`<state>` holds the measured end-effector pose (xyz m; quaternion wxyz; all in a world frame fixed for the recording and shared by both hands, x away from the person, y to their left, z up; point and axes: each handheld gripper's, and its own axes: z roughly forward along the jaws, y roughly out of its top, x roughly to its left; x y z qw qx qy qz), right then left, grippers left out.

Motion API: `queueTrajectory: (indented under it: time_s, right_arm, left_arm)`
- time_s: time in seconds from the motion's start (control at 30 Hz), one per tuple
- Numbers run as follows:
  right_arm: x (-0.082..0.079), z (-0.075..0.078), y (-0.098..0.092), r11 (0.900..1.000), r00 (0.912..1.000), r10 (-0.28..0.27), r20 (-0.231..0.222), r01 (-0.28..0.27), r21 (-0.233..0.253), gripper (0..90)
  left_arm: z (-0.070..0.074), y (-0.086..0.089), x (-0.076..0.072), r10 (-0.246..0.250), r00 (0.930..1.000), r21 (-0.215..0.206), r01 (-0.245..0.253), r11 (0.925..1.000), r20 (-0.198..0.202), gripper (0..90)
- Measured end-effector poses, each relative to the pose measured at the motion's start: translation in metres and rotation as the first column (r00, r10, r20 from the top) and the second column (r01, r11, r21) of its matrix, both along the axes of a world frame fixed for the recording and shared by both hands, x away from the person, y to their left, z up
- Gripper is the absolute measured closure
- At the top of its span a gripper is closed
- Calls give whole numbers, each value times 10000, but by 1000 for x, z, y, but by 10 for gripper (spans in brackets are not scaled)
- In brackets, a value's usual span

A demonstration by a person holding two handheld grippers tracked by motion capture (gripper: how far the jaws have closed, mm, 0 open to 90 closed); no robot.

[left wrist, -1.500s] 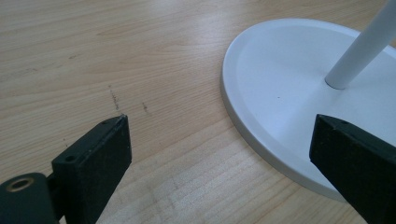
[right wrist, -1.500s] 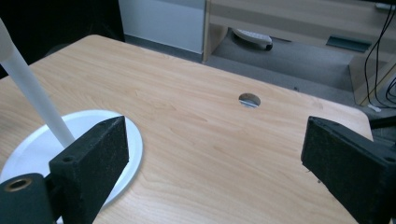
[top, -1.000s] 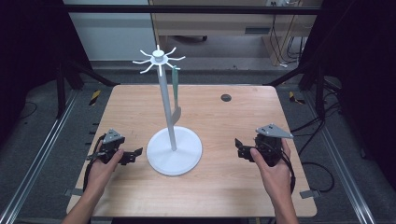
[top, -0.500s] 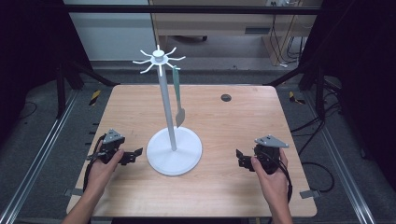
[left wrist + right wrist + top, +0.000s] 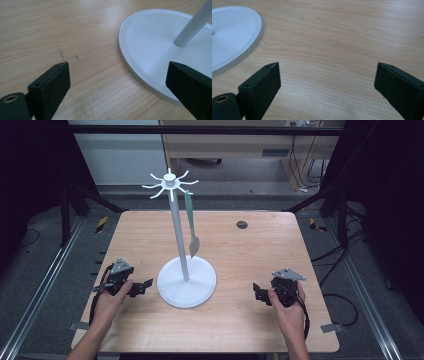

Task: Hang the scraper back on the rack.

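While both rest on the table (image 5: 240,330), left hand-held gripper (image 5: 142,286) and right hand-held gripper (image 5: 257,291) wide open, empty, flanking stand (image 5: 186,282), spatula-like utensil (image 5: 191,226) hanging.

Grey floor (image 5: 45,245) surrounds the wooden table (image 5: 280,245), cabinet (image 5: 235,140) behind.

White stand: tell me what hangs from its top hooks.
One green-handled utensil hangs from a hook of the white stand, its pale head beside the pole above the round base. The other hooks look bare. Whether the head is a spatula or a fork is too small to tell.
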<state>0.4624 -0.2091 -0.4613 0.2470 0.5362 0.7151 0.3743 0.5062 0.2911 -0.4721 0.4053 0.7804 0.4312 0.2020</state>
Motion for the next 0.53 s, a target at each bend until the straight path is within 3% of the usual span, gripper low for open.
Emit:
queueTrajectory:
  time_s: [0.4,0.53]
  right_arm:
    - [2,-23,-4,9998,9995,-179,-258,178,-35,78]
    - [-2,-22,-6,9993,9992,-358,-176,356,-116,79]
  left_arm:
    - [-1,0,2,31,10000,-69,-31,10000,3,53]
    - [-1,-2,2,-40,10000,49,40,10000,-1,53]
